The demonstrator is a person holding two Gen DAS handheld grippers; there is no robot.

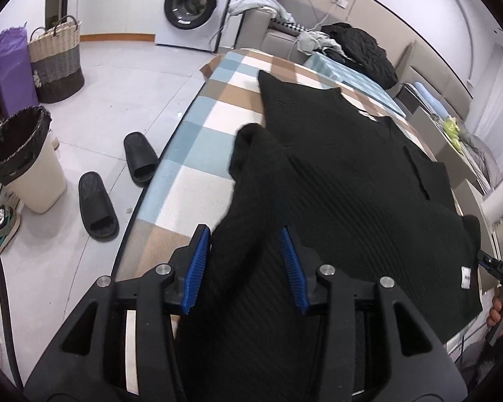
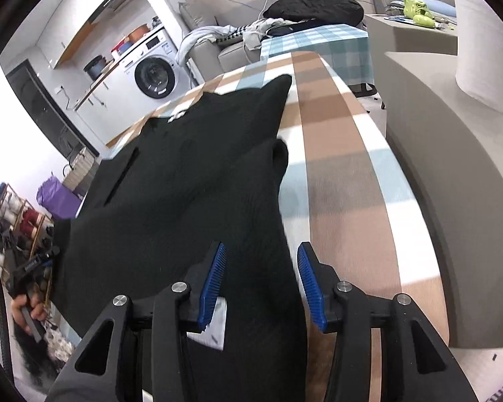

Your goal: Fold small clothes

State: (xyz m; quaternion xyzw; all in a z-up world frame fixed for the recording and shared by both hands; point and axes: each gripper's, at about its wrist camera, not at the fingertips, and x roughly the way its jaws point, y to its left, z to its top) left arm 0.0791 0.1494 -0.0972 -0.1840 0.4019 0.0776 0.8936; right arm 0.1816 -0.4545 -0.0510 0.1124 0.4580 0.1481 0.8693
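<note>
A black ribbed knit garment (image 1: 352,167) lies spread on a table with a blue, tan and white checked cloth (image 1: 198,184). One sleeve (image 1: 261,167) is folded in over the body. My left gripper (image 1: 244,251) hangs over the garment's near left edge. Its jaws stand apart, the black cloth runs between them, and the pads do not press it. In the right wrist view my right gripper (image 2: 261,268) is open over the near right edge of the garment (image 2: 184,184). The cloth edge and a white label (image 2: 214,328) lie between its blue pads (image 2: 310,284).
The floor to the left holds two black slippers (image 1: 117,181), a lined bin (image 1: 26,164) and woven baskets (image 1: 57,60). A washing machine (image 1: 191,3) stands at the back. A sofa piled with clothes (image 1: 358,50) lies beyond the table. A grey counter (image 2: 452,184) runs along the right.
</note>
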